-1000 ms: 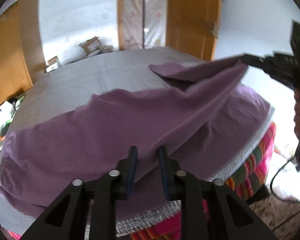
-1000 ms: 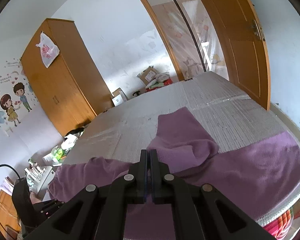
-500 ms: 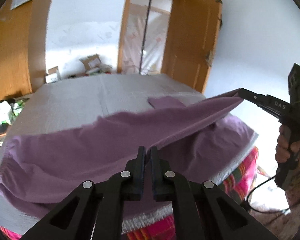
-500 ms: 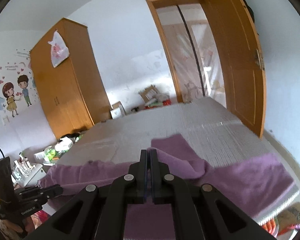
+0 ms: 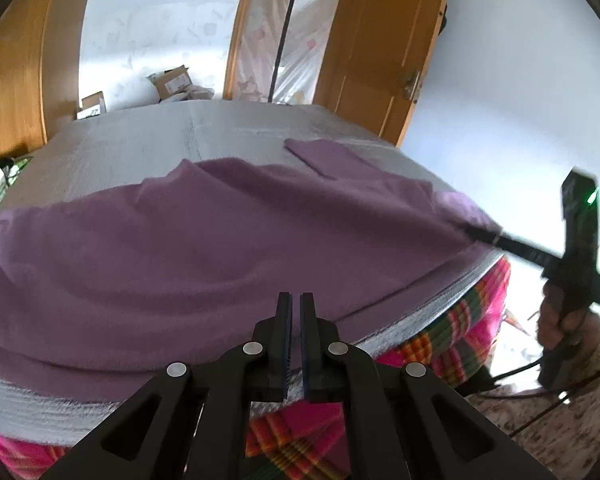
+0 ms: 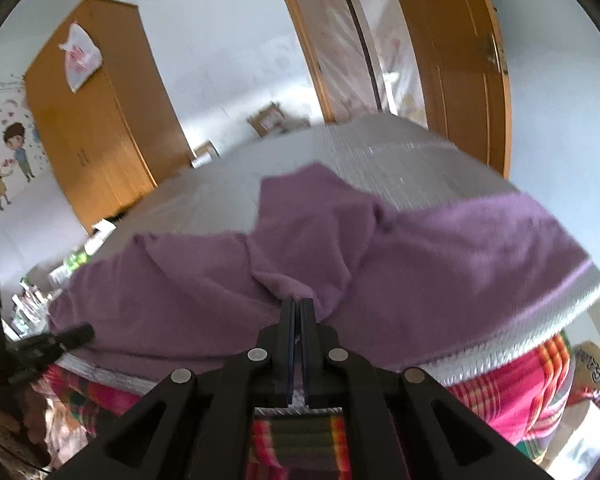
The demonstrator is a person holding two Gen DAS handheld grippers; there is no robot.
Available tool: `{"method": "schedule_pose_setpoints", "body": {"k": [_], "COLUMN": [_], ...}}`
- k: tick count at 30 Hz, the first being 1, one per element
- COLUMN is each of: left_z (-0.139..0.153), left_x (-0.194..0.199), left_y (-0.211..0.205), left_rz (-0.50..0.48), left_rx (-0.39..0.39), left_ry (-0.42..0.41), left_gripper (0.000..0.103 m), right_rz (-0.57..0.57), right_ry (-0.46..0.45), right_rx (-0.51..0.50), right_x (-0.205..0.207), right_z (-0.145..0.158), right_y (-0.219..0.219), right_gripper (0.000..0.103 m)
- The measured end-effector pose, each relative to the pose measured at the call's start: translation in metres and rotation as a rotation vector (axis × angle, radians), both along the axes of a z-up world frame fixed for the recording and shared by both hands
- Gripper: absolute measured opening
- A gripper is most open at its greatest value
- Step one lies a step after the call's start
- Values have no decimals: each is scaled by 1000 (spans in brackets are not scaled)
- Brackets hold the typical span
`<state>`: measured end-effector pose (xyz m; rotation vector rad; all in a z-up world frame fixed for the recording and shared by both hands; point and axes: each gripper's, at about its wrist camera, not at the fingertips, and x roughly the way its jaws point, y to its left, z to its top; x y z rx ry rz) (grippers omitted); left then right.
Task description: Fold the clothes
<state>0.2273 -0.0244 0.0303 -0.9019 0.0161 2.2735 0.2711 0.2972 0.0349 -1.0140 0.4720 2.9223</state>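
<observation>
The purple cloth (image 5: 204, 248) is big and soft. It lies spread wide across the near end of the bed (image 5: 140, 148), almost from one side to the other. It is not flat. It has bumps and long wrinkles in it. One part is lifted off the bed, and my right jaws are pinched on a bunched-up bit of it at the near edge. From there a fold (image 6: 320, 216) runs away over the rest of the cloth. A flat purple flap (image 5: 324, 156) sticks out at the far side and lies on the grey bed cover. The near edge of the cloth follows the edge of the bed.
</observation>
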Motion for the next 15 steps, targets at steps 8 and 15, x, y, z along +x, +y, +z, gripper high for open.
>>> {"method": "schedule_pose_setpoints", "body": {"k": [8, 15], "left_z": [-1, -9], "left_x": [-21, -22], "left_y": [27, 54], "left_rz": [-72, -149], "left_rx": [1, -47], "left_ry": [-40, -46], "left_gripper": [12, 22], "right_rz": [60, 65], "right_ry": [-82, -43], "right_rx": [29, -13], "right_x": [-5, -10], "right_z": [-8, 19], "right_y": [3, 26], "right_gripper": [4, 19]}}
